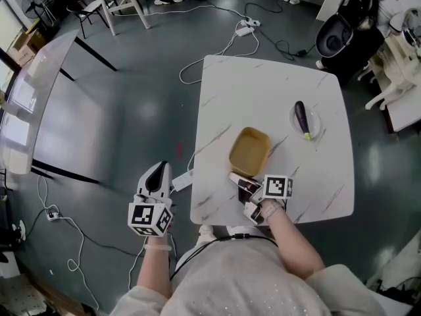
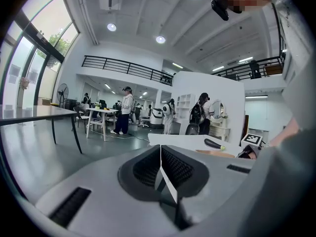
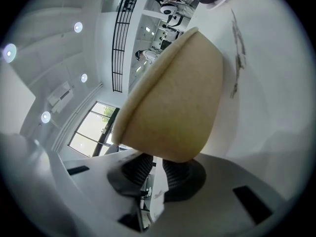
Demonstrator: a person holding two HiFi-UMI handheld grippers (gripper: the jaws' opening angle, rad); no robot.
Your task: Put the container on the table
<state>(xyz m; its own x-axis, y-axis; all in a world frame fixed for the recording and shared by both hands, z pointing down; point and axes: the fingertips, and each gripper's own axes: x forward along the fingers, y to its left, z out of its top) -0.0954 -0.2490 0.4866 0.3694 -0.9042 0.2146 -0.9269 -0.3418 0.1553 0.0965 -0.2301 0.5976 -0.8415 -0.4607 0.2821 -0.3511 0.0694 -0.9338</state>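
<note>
Right gripper (image 3: pixel 158 166): in its own view I am seeing the pads standing slightly apart, with the container (image 3: pixel 173 102) rim at their tips, unpinched. Only the head view is showing me the container lying flat on the white table (image 1: pixel 263 91), with an eggplant (image 1: pixel 301 118) beyond. Left gripper (image 2: pixel 160 158): pads pressing together, empty, hovering beside the table.

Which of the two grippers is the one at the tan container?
The right gripper, over the white table with tips at the container's near edge; the left gripper hangs off the table, over the floor.
</note>
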